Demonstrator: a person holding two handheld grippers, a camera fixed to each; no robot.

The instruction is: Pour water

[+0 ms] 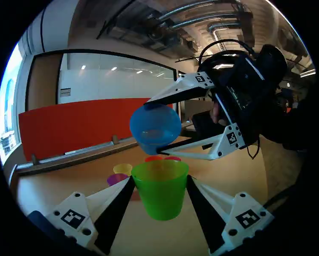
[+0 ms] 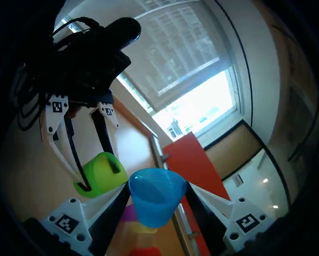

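While below green cup point(image 1: 160, 192), wood table point(image 1: 238, 170); red wall point(image 1: 74, 123).

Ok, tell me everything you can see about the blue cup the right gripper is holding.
The blue cup is a smooth, tapered tumbler of translucent-looking plastic, with no handle. Both fingers of the right gripper press on its sides and hold it in the air. In the left gripper view it is tipped, above the rim of the green cup and apparently not touching it. Whether it holds water cannot be made out.
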